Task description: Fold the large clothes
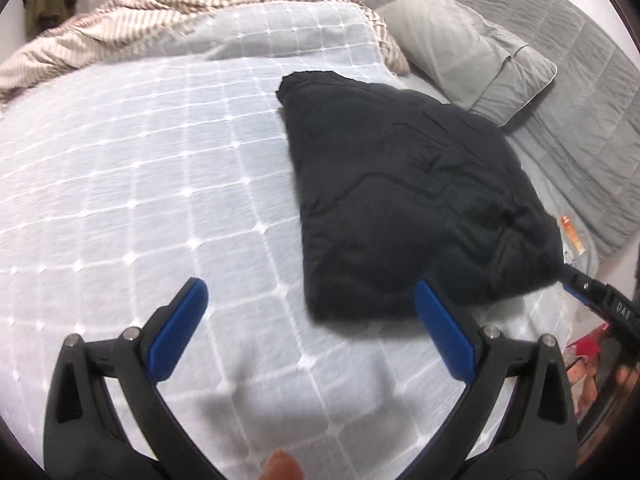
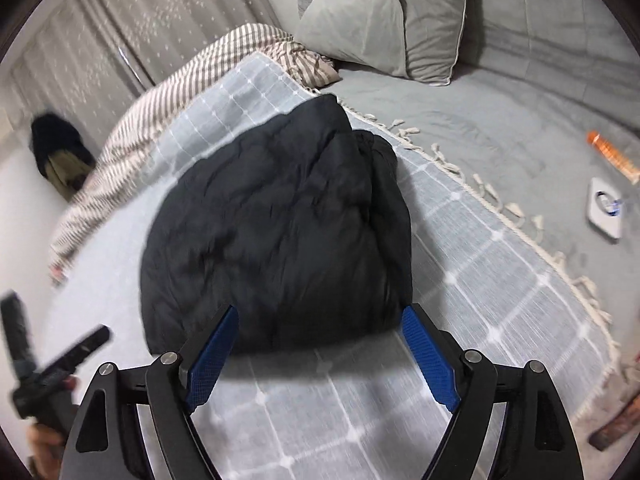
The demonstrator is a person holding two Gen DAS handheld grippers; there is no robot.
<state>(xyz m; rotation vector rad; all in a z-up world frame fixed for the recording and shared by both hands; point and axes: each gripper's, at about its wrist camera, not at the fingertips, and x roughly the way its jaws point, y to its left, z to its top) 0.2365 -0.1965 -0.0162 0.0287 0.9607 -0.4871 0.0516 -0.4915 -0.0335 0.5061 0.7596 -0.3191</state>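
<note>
A black quilted garment (image 1: pixel 404 184) lies folded into a thick, roughly square bundle (image 2: pixel 280 224) on a pale grid-patterned blanket (image 1: pixel 140 184). My left gripper (image 1: pixel 310 292) hovers open over the blanket, its blue pads wide apart, with the bundle's near corner just beyond them and untouched. My right gripper (image 2: pixel 320 312) is open too; the bundle's near edge shows between its blue pads, which do not press on it. In the left wrist view, the right gripper (image 1: pixel 596 300) pokes in beside the bundle's right corner. The left gripper (image 2: pixel 60 360) shows at the lower left of the right wrist view.
A striped duvet (image 1: pixel 160 12) is heaped at the far side of the bed. A grey pillow (image 2: pixel 384 20) lies on the grey sheet (image 2: pixel 500 132), with an orange tube (image 2: pixel 612 156) and a small white device (image 2: pixel 606 208). The blanket's fringed edge (image 2: pixel 500 208) runs along the right.
</note>
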